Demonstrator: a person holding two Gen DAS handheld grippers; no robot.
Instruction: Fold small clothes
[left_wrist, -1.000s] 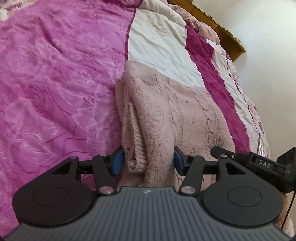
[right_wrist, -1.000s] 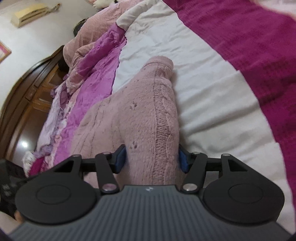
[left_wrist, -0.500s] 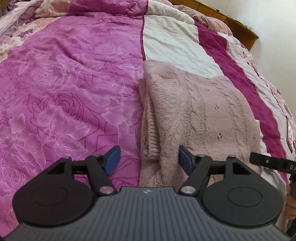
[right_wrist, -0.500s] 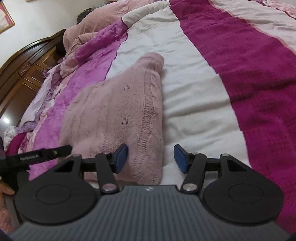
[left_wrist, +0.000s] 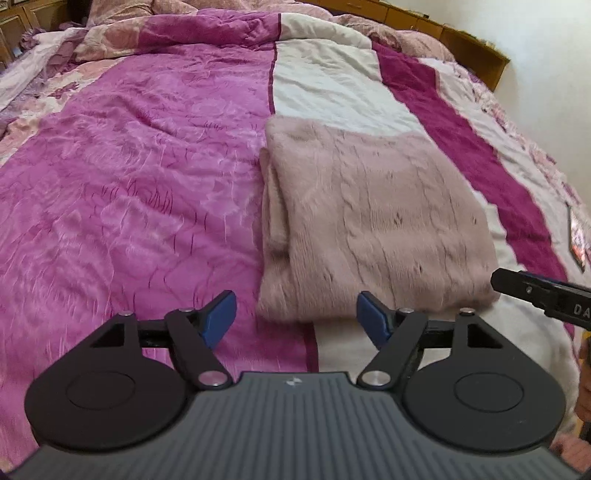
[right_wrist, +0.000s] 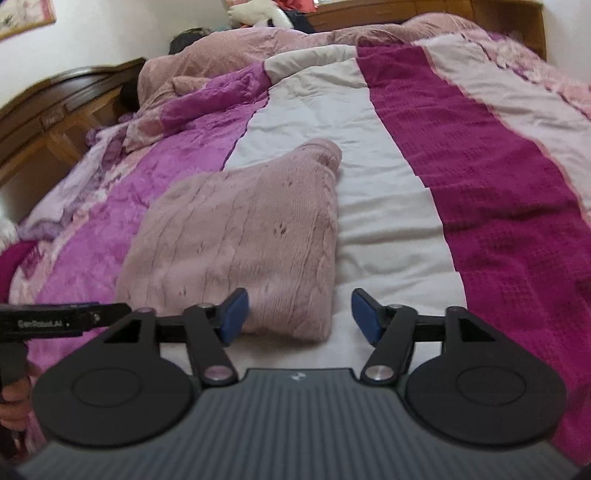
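A pale pink cable-knit sweater (left_wrist: 373, 221) lies folded into a rectangle on the bed; it also shows in the right wrist view (right_wrist: 243, 240). My left gripper (left_wrist: 297, 321) is open and empty, just short of the sweater's near edge. My right gripper (right_wrist: 299, 315) is open and empty, at the sweater's near right corner. The right gripper's body shows at the right edge of the left wrist view (left_wrist: 543, 291). The left gripper's body shows at the left edge of the right wrist view (right_wrist: 55, 321).
The bed has a magenta floral quilt (left_wrist: 129, 184) with white (right_wrist: 380, 206) and dark pink (right_wrist: 498, 192) stripes. Bunched pink bedding (right_wrist: 258, 48) lies at the far end. A wooden headboard (right_wrist: 55, 107) stands at the left.
Both grippers let go of the sweater, opened and pulled back from it. The sweater now lies flat and folded on the bed.
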